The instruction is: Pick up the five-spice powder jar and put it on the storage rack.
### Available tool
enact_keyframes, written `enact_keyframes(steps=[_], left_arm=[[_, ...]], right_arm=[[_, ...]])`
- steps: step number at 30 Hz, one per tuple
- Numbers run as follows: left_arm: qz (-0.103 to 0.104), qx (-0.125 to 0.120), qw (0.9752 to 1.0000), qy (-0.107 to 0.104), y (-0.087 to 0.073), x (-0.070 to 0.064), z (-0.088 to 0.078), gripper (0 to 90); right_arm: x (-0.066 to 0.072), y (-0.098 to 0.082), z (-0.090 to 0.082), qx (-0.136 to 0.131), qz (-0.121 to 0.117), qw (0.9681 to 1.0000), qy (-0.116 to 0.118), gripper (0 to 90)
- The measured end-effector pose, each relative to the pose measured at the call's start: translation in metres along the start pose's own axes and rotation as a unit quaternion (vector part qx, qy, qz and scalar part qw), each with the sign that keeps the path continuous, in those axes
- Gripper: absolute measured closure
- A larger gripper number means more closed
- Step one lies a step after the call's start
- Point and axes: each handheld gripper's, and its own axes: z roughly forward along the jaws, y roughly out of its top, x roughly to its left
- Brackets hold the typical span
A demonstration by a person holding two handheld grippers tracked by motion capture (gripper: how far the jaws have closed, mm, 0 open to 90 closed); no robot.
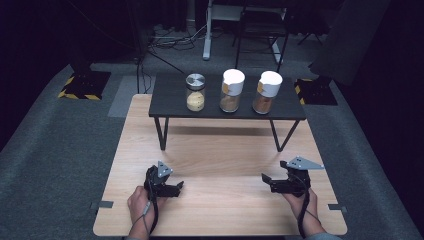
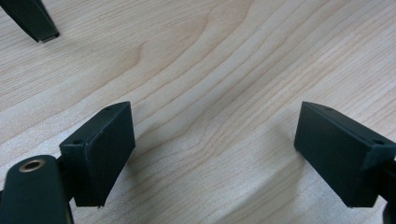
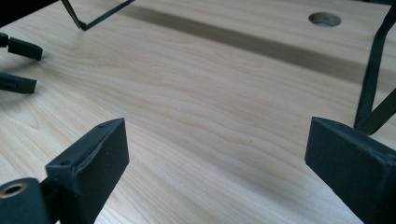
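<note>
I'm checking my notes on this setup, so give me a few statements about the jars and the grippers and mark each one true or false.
1. Three jars stand on the black shelf. True.
2. The left jar has a white lid. False: its lid is silvery metal; the middle jar and the right jar have white lids.
3. The left gripper is open with nothing between its jaws. True.
4. The right gripper is shut on a jar. False: it is open over the bare wooden table.
</note>
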Motion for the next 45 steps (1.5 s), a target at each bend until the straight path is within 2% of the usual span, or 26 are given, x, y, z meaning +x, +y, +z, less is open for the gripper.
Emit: enact_keyframes(steps=[13, 21, 29, 45], left_arm=[[-0.001, 0.000, 1.0000, 0.000, 0.000, 0.000, 0.000, 12.4], [-0.001, 0.000, 1.0000, 0.000, 0.000, 0.000, 0.000, 12.4], [-0.001, 0.000, 1.0000, 0.000, 0.000, 0.000, 0.000, 12.4], [-0.001, 0.000, 1.0000, 0.000, 0.000, 0.000, 0.000, 12.4]], right_arm=[[0.003, -0.013, 0.019, 0.033, 0.003, 0.9994, 0.000, 6.3], [0.003, -0.020, 0.032, 0.057, 0.009, 0.9983, 0.000, 6.3], [0.004, -0.023, 0.040, 0.080, 0.005, 0.9968, -0.001, 6.2], [0.005, -0.029, 0.048, 0.097, 0.003, 0.9952, -0.012, 6.1]])
